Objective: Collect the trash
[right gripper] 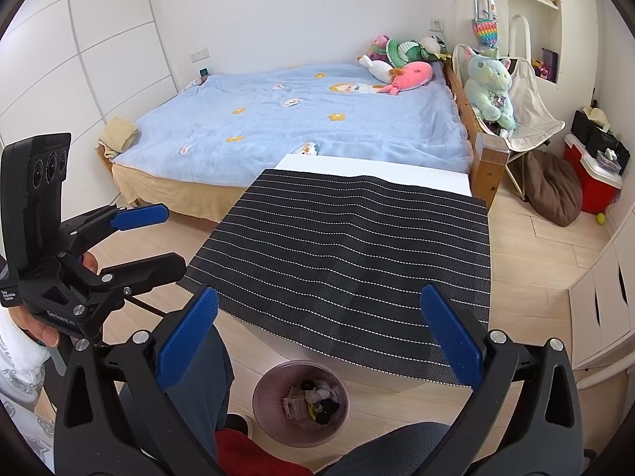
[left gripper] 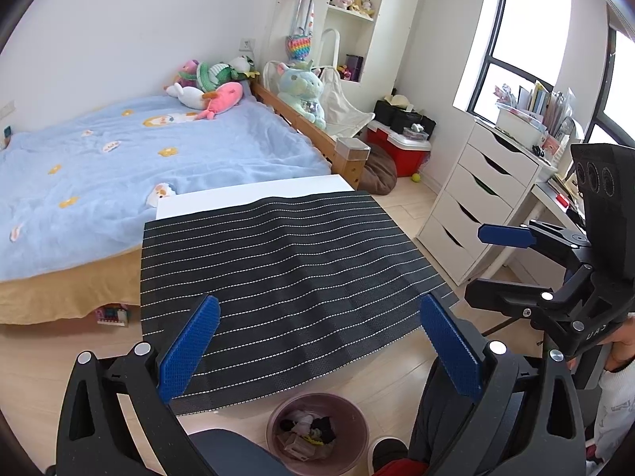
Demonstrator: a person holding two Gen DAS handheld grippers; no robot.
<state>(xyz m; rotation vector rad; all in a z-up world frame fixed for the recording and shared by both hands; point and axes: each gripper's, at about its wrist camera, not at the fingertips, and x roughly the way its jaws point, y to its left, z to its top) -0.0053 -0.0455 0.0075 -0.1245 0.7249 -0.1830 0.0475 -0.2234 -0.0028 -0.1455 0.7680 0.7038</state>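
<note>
A pinkish round trash bin stands on the wooden floor just in front of the table, between the person's knees. It holds crumpled paper, a small carton and dark scraps. My left gripper hangs open above the near edge of the black striped mat, nothing between its blue pads. My right gripper is likewise open over the mat, holding nothing. Each gripper shows in the other's view: the right one at the right edge, the left one at the left edge. No loose trash shows on the mat.
The mat covers a white table standing against a bed with a blue blanket and plush toys. A white drawer unit and cluttered desk stand right. A brown beanbag and red cooler sit beyond.
</note>
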